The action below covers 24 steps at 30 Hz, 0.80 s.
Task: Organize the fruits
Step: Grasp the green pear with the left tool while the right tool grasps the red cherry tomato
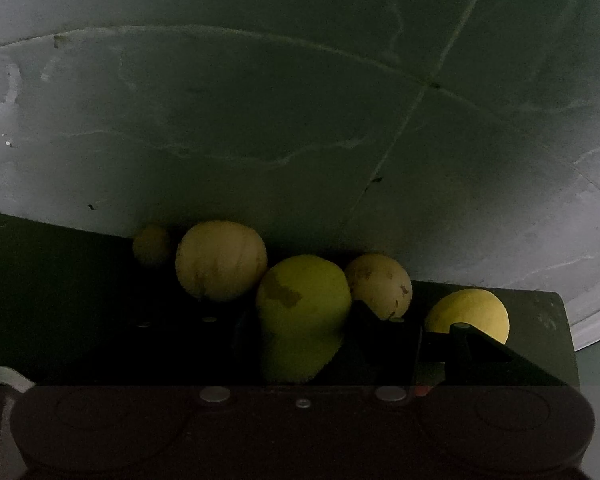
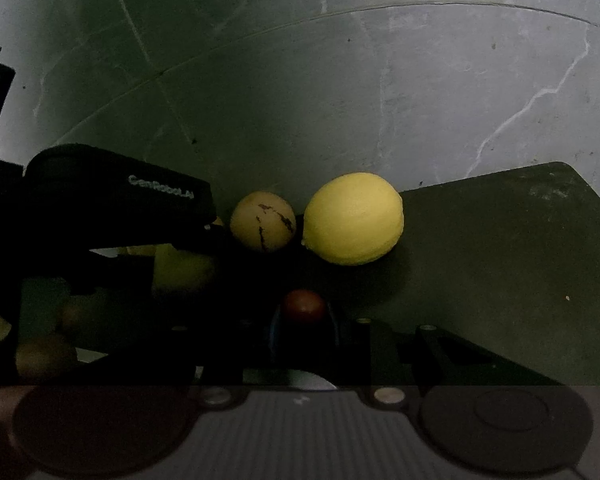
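Note:
The scene is dim. In the left wrist view my left gripper [image 1: 302, 320] is shut on a yellow-green fruit [image 1: 300, 292] low over a dark green board [image 1: 60, 280]. Beyond it lie a pale round fruit [image 1: 220, 260], a small dim fruit [image 1: 152, 244], a pale spotted fruit [image 1: 380, 284] and a yellow lemon [image 1: 468, 316]. In the right wrist view my right gripper [image 2: 303, 318] is shut on a small red-brown fruit [image 2: 303, 304]. Ahead of it sit the lemon [image 2: 354, 218] and the spotted fruit [image 2: 263, 221].
The left gripper's black body [image 2: 120, 188] fills the left of the right wrist view, with the yellow-green fruit [image 2: 180, 272] under it and dim fruits [image 2: 44, 354] lower left. Grey marble tiles [image 1: 260, 120] lie past the board's edge. The board's right part [image 2: 500, 260] is bare.

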Each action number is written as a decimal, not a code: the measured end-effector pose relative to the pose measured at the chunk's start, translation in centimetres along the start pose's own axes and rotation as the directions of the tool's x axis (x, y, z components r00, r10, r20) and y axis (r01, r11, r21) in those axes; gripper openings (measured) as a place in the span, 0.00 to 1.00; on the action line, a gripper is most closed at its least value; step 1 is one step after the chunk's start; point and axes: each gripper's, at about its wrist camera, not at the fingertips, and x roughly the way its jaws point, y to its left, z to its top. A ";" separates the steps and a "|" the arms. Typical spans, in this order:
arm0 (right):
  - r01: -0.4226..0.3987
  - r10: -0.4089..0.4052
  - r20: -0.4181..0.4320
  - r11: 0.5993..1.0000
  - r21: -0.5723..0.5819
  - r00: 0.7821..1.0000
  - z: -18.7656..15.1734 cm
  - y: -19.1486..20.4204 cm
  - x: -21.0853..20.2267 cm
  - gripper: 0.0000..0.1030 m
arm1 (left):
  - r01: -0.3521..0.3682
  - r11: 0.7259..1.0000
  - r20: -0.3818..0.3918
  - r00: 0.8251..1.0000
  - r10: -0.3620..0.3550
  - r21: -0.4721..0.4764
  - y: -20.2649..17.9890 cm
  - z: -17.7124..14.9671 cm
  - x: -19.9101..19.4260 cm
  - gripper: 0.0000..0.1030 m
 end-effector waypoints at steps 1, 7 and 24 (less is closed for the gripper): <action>0.000 0.000 0.000 1.000 -0.001 1.000 0.0 0.0 0.0 0.27 | 0.002 1.000 0.001 1.000 -0.002 0.001 0.1 -0.1 -0.2 0.53; 0.001 -0.001 0.002 1.000 -0.008 1.000 -0.2 0.3 -0.5 0.27 | 0.020 1.000 -0.003 1.000 -0.020 -0.005 1.2 -0.6 -1.6 0.52; 0.029 -0.027 0.041 0.997 -0.069 0.999 -1.3 2.1 -1.8 0.26 | 0.060 0.998 0.011 0.998 -0.060 0.012 3.7 -2.0 -5.6 0.52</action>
